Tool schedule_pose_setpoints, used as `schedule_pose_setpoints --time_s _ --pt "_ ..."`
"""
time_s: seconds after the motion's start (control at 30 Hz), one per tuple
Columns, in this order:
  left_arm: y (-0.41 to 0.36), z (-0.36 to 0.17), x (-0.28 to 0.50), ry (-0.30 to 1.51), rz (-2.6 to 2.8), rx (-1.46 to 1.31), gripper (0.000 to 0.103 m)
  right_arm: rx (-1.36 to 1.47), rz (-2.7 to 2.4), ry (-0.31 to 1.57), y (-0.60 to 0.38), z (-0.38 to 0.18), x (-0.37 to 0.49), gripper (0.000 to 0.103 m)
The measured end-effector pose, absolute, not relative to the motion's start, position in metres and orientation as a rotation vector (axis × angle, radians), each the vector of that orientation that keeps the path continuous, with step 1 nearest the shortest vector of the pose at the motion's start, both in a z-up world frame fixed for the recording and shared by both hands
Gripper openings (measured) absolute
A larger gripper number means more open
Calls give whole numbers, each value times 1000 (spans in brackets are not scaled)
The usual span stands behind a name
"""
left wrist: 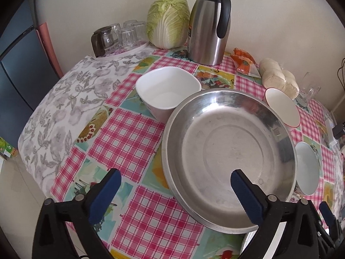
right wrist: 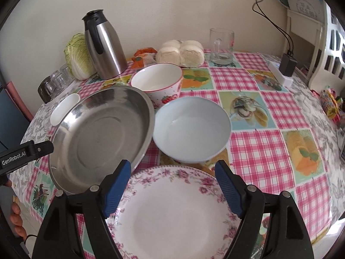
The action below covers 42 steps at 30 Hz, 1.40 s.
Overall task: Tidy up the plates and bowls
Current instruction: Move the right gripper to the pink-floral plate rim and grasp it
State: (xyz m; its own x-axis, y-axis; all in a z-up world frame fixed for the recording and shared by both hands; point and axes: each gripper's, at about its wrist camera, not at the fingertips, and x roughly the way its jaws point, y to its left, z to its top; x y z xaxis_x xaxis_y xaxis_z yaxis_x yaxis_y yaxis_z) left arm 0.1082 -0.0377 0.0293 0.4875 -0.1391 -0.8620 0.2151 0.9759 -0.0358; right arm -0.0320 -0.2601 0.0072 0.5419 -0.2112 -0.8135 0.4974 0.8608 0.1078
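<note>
A large steel plate point(left wrist: 228, 157) point(right wrist: 101, 138) lies on the checked tablecloth. My left gripper point(left wrist: 175, 191) is open, its jaws straddling the plate's near left rim. A square white bowl point(left wrist: 167, 92) stands just behind the plate. A strawberry-pattern bowl point(right wrist: 157, 82) point(left wrist: 282, 110) and a pale blue bowl point(right wrist: 192, 129) point(left wrist: 307, 168) stand to the plate's right. A floral-rimmed plate point(right wrist: 172, 213) lies at the table's near edge. My right gripper point(right wrist: 172, 183) is open above its far rim, holding nothing.
At the back stand a steel thermos jug point(left wrist: 209, 23), a Chinese cabbage point(left wrist: 168, 21), a tray of glasses point(left wrist: 120, 36), bagged buns point(right wrist: 181, 52), an orange packet point(right wrist: 143, 57) and a glass mug point(right wrist: 222, 46). A charger and power strip point(right wrist: 284, 69) sit far right.
</note>
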Motion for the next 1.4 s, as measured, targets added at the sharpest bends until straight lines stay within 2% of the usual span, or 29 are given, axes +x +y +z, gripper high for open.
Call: schedule_pose_setpoints --time_s 0.67,1.07,1.4 --pt "-49 49 52 897 -265 10 103 451 -553 904 -297 9 -93 92" --pt "-91 33 14 1017 -398 93 103 541 -649 946 -331 -4 -131 92" --pt "-105 11 1 1125 -411 101 102 611 -613 1054 -334 -30 -130 92"
